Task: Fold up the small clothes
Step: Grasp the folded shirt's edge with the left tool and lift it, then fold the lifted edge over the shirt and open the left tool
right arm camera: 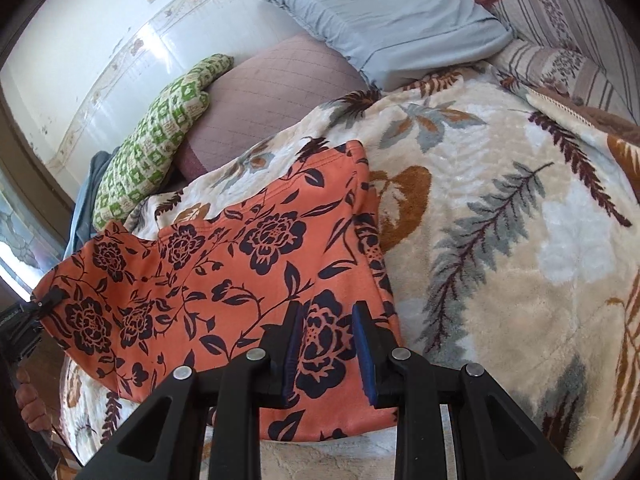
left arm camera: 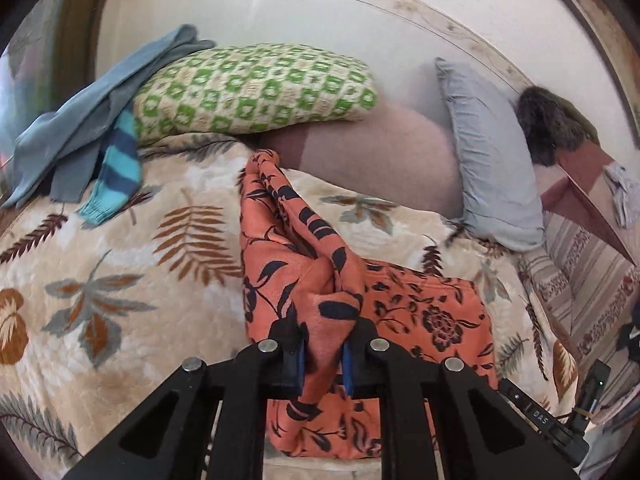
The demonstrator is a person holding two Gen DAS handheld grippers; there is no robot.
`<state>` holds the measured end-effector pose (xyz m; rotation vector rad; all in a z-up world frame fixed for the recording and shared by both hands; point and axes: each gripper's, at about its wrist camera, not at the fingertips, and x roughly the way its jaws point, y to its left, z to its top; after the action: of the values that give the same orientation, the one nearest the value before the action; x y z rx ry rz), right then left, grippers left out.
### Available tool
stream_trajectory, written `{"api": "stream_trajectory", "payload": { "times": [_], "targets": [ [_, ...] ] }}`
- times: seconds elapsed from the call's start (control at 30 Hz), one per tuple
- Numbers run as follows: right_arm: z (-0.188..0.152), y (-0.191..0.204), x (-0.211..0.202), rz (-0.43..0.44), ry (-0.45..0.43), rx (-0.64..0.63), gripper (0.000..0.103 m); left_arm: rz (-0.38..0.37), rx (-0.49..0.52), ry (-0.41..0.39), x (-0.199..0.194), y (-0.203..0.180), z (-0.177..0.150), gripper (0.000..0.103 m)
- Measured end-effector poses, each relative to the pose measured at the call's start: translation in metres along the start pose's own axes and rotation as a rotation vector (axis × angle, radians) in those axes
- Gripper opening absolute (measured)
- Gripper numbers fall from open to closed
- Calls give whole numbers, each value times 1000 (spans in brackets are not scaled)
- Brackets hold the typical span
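Left claw (left arm camera: 323, 354) pinched a bunched fold of the orange cloth (left arm camera: 420, 320), its blue pads pressing the fabric from both sides, with the gathered strip rising away from the jaws toward the bed's far side. Right claw (right arm camera: 329, 350) hovered low over the same cloth (right arm camera: 224, 264); its jaws stood partly apart, and though fabric showed between them, I could not tell whether the pads (right arm camera: 365, 354) touched it or merely framed it from above. That cloth lay on the blanket (left arm camera: 120, 272) near the bed's front edge, one part spread fairly flat, another part lifted and doubled over in the left grip. Judging by this, the fold was under way rather than finished: one flap was raised but not yet laid down and smoothed. Further back, grey clothes and a striped sleeve (left arm camera: 116, 168) sat in a loose heap beside the green pillow (left arm camera: 256, 88), seemingly still awaiting folding. Beyond lay a grey pillow (left arm camera: 492, 152) against the wall
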<state>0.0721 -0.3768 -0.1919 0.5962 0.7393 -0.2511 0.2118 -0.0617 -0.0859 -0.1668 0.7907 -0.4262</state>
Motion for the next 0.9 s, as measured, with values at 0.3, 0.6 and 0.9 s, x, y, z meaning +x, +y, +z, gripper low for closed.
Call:
{"api": "stream_trajectory", "payload": {
  "times": [0.3,0.6,0.9],
  "targets": [
    [18,-64,-19,2,-48,178,29,-218,232,111,40,-174,-33,12],
    [25,-116,-25,32,-26,343,29,-315,198,435,110,-210,-124,22],
    [20,-67,-23,141,-32,174,29,-185,223,133,33,-125,-60,76]
  ]
}}
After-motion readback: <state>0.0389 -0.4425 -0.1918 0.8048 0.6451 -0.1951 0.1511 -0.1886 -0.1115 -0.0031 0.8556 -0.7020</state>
